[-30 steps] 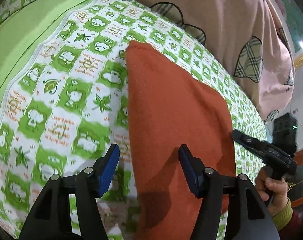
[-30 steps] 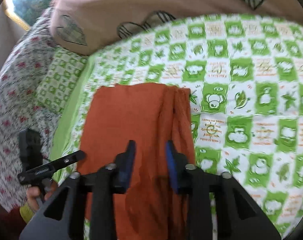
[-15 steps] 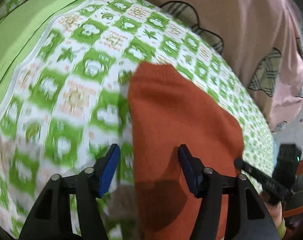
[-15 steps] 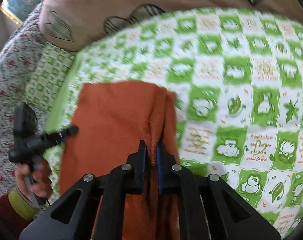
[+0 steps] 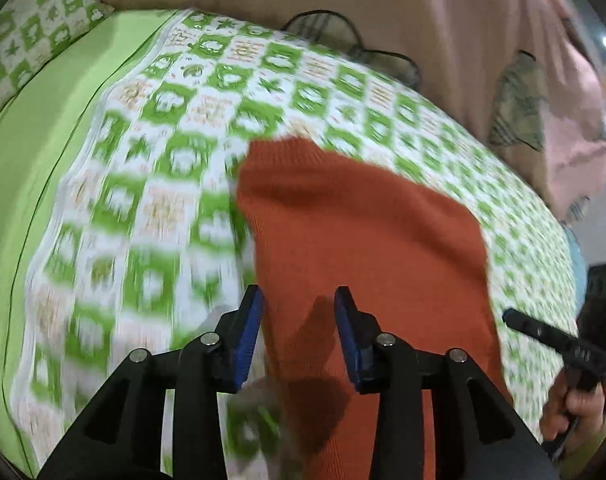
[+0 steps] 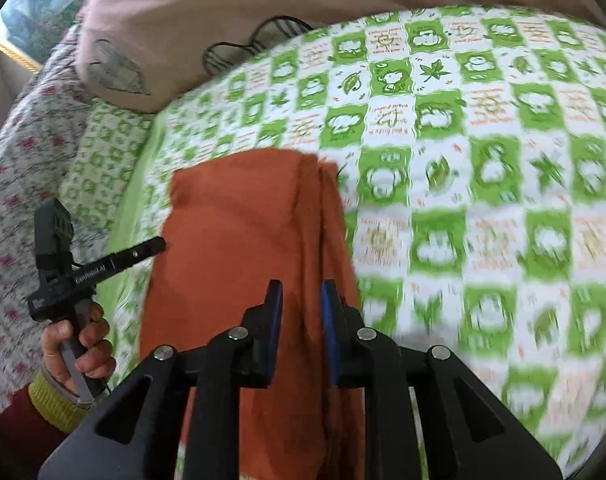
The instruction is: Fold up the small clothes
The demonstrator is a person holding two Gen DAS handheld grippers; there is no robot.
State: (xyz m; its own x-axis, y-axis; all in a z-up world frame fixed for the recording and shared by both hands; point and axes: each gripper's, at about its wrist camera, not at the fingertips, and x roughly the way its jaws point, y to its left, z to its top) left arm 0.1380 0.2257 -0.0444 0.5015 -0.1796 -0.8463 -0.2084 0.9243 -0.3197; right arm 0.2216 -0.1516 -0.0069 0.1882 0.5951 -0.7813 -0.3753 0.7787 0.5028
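Note:
A rust-orange knit garment (image 5: 367, 240) lies folded lengthwise on the green and white patterned sheet (image 5: 175, 184). My left gripper (image 5: 299, 332) is open, its blue pads on either side of the garment's left edge near the near end. In the right wrist view the garment (image 6: 239, 232) shows a doubled fold along its right side. My right gripper (image 6: 301, 324) is part open over that folded edge, with cloth between the pads but a gap on each side. Each gripper also shows in the other's view, the right one (image 5: 559, 344) and the left one (image 6: 99, 268).
A pink quilt with plaid patches (image 5: 483, 40) lies bunched at the far side of the bed. A plain green border (image 5: 35, 140) runs along the sheet's left. A floral cover (image 6: 19, 184) lies beyond the bed edge.
My right gripper closed on the folded edge half a second ago and has now opened partly. My left gripper has narrowed its opening and moved back along the garment's left edge.

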